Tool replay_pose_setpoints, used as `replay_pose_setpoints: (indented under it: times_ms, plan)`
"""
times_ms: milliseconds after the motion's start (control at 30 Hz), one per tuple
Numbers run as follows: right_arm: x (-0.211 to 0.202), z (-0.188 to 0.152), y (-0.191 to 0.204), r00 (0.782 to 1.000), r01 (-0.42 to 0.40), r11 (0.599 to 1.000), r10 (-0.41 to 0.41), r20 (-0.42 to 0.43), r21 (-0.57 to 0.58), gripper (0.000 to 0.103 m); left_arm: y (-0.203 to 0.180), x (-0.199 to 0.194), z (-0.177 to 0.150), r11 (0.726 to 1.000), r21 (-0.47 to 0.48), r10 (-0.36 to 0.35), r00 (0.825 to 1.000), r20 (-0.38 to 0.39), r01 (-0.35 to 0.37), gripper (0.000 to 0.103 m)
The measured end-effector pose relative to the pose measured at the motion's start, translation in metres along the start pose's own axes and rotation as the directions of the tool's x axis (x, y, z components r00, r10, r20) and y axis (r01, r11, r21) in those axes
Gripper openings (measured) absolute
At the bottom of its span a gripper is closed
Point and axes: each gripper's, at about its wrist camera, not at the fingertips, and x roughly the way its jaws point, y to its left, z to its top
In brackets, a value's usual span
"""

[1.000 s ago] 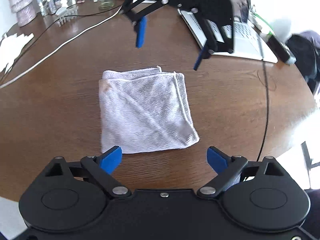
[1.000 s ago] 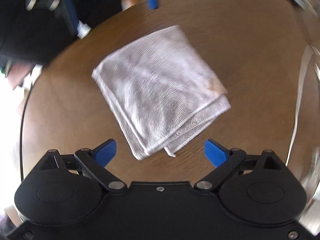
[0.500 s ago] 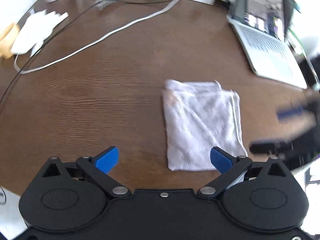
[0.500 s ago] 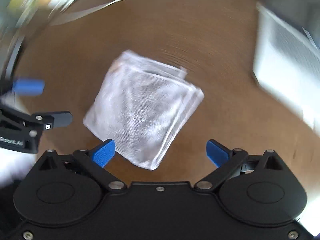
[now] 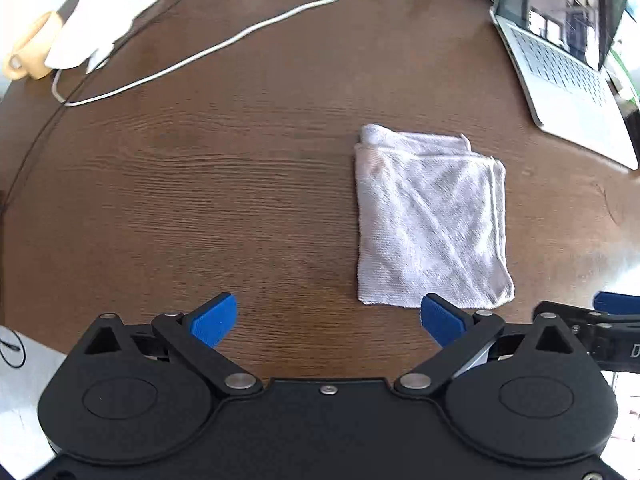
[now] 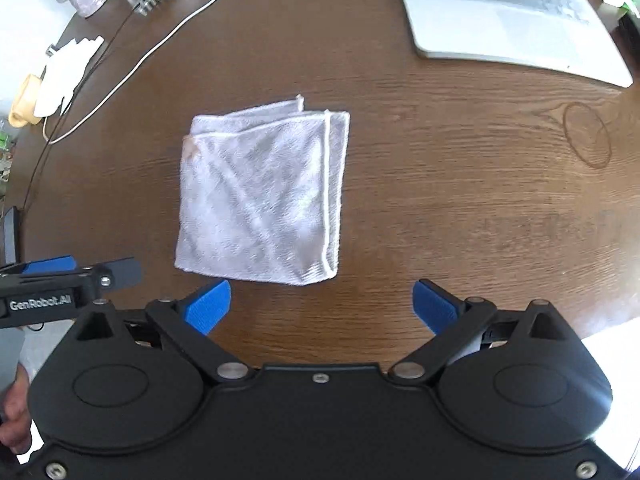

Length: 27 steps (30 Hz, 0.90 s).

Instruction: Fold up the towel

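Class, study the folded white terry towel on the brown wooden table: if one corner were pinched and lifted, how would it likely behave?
The folded white terry towel would probably droop and unfold, since its stacked layers lie loose at the edges. It looks light, so likely lifts easily. Pushed across the brown wooden table, it may bunch rather than slide.

Rough white terry-cloth towel point(image 6: 260, 196) lies on a smooth, faintly glossy, dark grained wood table point(image 6: 460, 208).

**Two wrist cameras looking steeply down on one table**

Each fisheye sits just behind its own gripper's blue fingers, facing down on the brown wooden table point(image 5: 224, 184). The left view looks from left of the folded towel point(image 5: 430, 220), the right from nearer. Both share towel, laptop point(image 6: 504, 12), white cable point(image 5: 224, 44).
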Motion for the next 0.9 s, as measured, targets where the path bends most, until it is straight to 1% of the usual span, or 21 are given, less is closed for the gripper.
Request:
replay_pose_setpoints:
  times_ms: [167,267,467,567,633,767,900]
  plan:
    - [-0.001,-0.002,0.000,1.000,0.021,1.000,-0.021,0.007,-0.019,0.099,-0.002,0.001,-0.002,1.000,-0.006,0.022,1.000,-0.008,-0.022,0.099]
    - [-0.001,-0.001,0.000,1.000,0.018,0.999,-0.017,0.012,-0.034,0.099,-0.005,0.002,-0.001,0.998,-0.007,0.067,0.998,-0.013,-0.067,0.099]
    - [0.002,0.001,0.001,1.000,0.010,0.999,-0.010,0.006,-0.050,0.099,-0.008,0.003,-0.002,0.997,-0.006,0.072,0.997,-0.025,-0.072,0.099]
    - [0.004,0.002,0.001,1.000,0.011,0.998,-0.011,0.002,-0.056,0.099,-0.011,0.002,-0.003,0.993,0.004,0.116,0.993,-0.017,-0.116,0.099]
    - [0.004,0.002,0.001,1.000,0.013,0.998,-0.013,-0.001,-0.059,0.099,-0.011,0.002,-0.003,0.993,0.003,0.120,0.993,-0.015,-0.120,0.099]
    - [0.005,0.003,0.001,1.000,0.029,0.998,-0.030,-0.003,-0.063,0.099,-0.012,0.003,-0.003,0.995,0.005,0.097,0.995,-0.022,-0.097,0.097]
    - [0.006,0.002,-0.001,0.999,0.038,0.998,-0.039,-0.013,-0.055,0.099,-0.016,0.006,-0.003,0.995,0.026,0.095,0.995,-0.036,-0.094,0.097]
